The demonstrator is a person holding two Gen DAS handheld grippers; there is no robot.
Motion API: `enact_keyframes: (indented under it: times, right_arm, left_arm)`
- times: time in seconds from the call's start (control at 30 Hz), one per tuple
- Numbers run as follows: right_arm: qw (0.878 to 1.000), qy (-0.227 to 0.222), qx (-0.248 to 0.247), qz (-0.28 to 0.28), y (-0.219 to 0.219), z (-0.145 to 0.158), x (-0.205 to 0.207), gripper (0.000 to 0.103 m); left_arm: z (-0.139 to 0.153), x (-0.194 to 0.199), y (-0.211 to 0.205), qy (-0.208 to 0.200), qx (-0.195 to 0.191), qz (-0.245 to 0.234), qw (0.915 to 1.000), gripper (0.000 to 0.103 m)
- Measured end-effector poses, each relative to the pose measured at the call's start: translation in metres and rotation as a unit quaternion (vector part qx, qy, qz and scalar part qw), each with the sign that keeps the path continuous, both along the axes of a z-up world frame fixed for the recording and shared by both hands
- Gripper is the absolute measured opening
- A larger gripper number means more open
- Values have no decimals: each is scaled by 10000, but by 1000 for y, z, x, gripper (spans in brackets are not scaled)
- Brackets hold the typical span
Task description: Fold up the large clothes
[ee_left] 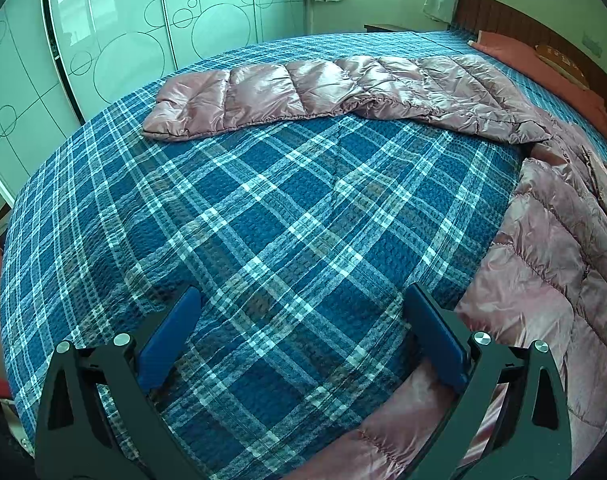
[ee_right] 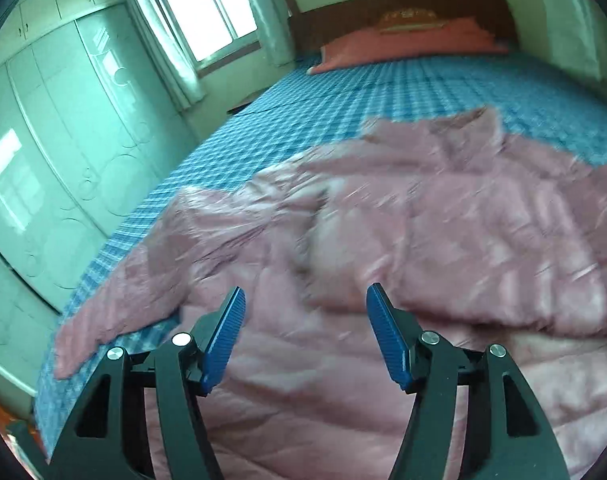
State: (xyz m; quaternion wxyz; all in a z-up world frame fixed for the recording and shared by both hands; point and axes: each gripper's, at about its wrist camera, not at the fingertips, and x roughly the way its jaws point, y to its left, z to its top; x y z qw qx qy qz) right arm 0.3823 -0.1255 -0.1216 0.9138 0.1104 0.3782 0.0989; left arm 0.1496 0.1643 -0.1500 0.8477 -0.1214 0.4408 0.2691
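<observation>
One pink quilted down jacket (ee_right: 383,240) spread across a bed (ee_left: 263,220) with a blue plaid cover — laid flat there, presumably, to give the bulky garment room for folding. One sleeve (ee_left: 263,96) stretched out straight over the plaid toward the wardrobe (ee_left: 115,32), well apart from the body of the jacket at the right of the left-wrist view; likely left extended as the next part to bring in. Two tools in play: left hand-held gripper (ee_left: 301,320) hovering over bare plaid beside the jacket's edge, jaws wide apart, nothing between them; right hand-held gripper (ee_right: 305,328) poised above the jacket's body, jaws parted and empty, no fabric pinched — picture there blurred, so fine folds hard to read. Judged an early stage: garment flattened, sleeve not yet folded. Two pillows, or one pillow (ee_right: 403,44) and something patterned on it, against the wooden headboard (ee_right: 343,16) — cannot tell which. One window (ee_right: 207,4) with curtains.
</observation>
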Motion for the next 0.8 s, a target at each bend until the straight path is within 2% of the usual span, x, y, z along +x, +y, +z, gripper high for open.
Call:
enact_keyframes:
  times: [0.17,0.3,0.33,0.37,0.43,0.47,0.53,0.63,0.73,0.8]
  right_arm:
    - [9995,219,-235,4,9,-15,26,63]
    - [9959,630,-649,53,22,-40,49,62]
    - [9947,711,-743,26,23,-44,53,52]
    - [9940,727,-812,-15,24,-45,55,36]
    - [9956,687,-629,-26,25,-41,55,24]
    - [9964,658,-527,8,27,-38,53,22]
    - [9969,588,-461,259,40,-34,47,22]
    - [9937,681,-634,621,60,-42,42,22]
    - [9935,697,-538,722,56,-44,37,30]
    - [9935,770,-271,796,47,-37,31,42]
  left_arm:
    - [0,0,-1,-6,5,-1,10000,101]
    - [1,-1,-1,-18,-2,1,10000,101]
    - [1,-2,-1,-18,1,2,10000,101]
    - [1,-2,-1,-19,0,2,10000,101]
    - [1,-2,-1,-24,4,2,10000,101]
    - [1,-2,-1,-22,7,2,10000,101]
    - [1,-2,-1,-19,8,1,10000,101]
    - [1,-2,-1,-22,7,2,10000,101]
    - [1,-2,-1,-25,7,2,10000,101]
    - [1,-1,-2,-27,9,2,10000,101]
